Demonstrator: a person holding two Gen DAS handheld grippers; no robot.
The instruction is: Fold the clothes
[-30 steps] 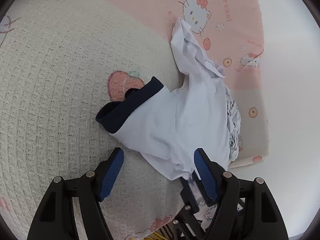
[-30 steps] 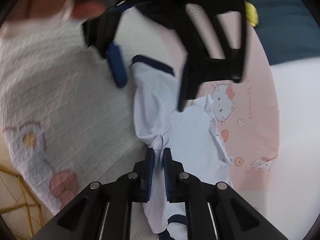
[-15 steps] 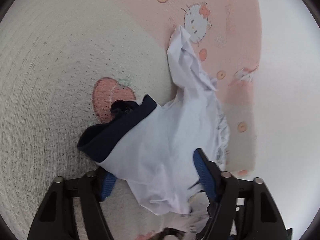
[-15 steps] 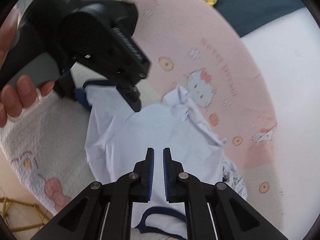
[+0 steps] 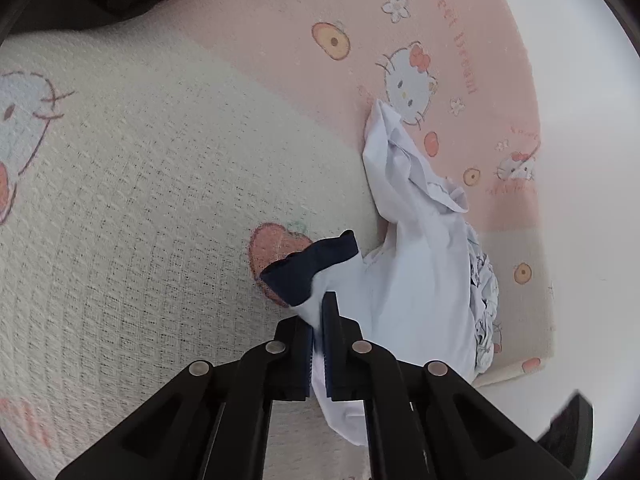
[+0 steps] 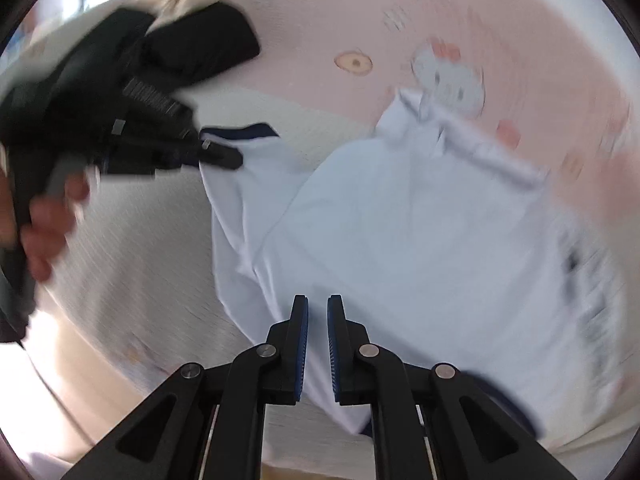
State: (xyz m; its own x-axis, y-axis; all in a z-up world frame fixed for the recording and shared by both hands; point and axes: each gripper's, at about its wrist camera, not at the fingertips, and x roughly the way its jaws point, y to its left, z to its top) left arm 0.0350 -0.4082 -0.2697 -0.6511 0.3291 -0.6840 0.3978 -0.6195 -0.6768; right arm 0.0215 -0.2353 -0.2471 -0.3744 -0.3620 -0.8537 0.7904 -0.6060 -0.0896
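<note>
Your left hand (image 6: pixel 48 216) is wrapping around the handle of the left gripper (image 5: pixel 319 312), whose fingers are pressing together on a fold of the pale blue shirt (image 5: pixel 416 280) just beside its navy sleeve cuff (image 5: pixel 312 264). In the right wrist view that same gripper (image 6: pixel 218 156) is reaching in from the left and pinching the shirt (image 6: pixel 400 240) at the navy band (image 6: pixel 240 132). The cuff is lying over a printed strawberry (image 5: pixel 272 248) on the cream waffle-weave part of the blanket (image 5: pixel 160 200). A dark garment (image 6: pixel 208 44) is lying on the blanket beyond the left gripper.

Further right, the shirt is spreading crumpled across the seam where the cream weave is meeting the pink cartoon-cat print (image 5: pixel 408 80), its far corner just touching that cat's face. A patterned bunch of fabric (image 5: pixel 484 296) is peeking out along the shirt's right edge.

Your right gripper (image 6: pixel 317 316) is hovering over the near part of the shirt with its fingers nearly together, a narrow slit showing between the blue pads (image 6: pixel 304 340); whether cloth is caught in it you cannot tell, as this view is blurred.
</note>
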